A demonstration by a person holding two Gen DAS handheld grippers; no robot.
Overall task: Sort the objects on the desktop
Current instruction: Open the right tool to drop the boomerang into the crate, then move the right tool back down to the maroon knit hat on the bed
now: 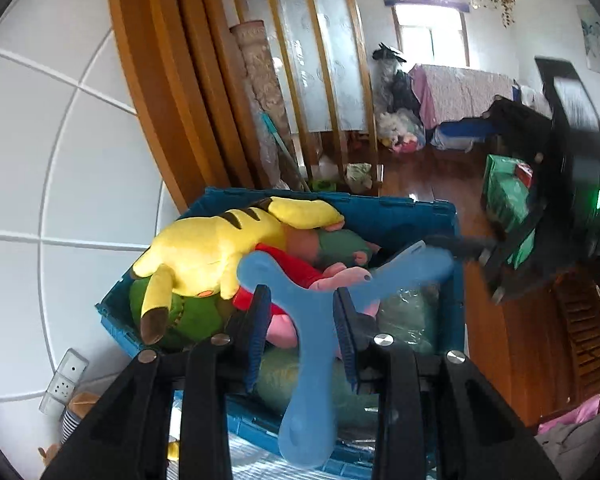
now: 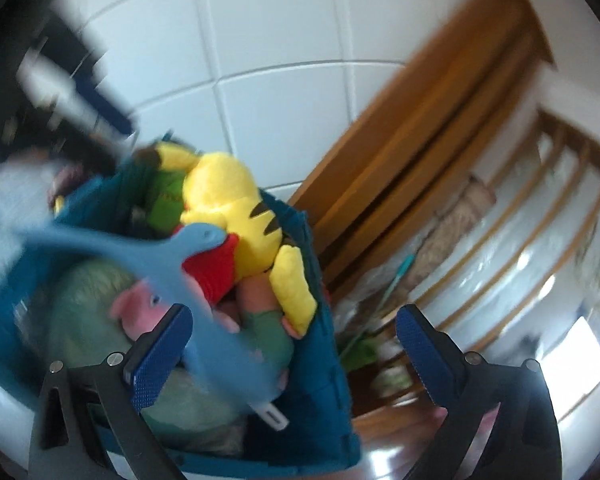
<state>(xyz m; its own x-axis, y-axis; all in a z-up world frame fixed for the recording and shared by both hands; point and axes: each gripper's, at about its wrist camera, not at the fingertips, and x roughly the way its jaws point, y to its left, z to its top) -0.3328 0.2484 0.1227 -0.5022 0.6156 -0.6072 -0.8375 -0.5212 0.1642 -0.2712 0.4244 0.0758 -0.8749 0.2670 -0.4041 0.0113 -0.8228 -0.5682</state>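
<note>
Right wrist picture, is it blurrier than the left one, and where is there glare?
Yes: the right wrist view is smeared by motion, with the blue boomerang and crate soft; the left wrist view is sharp on the yellow plush toy, blurring only on the right gripper; its window is blown out white.

A blue plastic crate point(image 1: 404, 210) stands against the white tiled wall point(image 1: 60, 140), with the wooden door frame point(image 1: 160, 80) behind it. A yellow plush toy point(image 1: 204, 252) lies on top of the other soft toys inside. A light-blue three-armed plastic boomerang point(image 1: 312, 316) sits above the crate.
</note>
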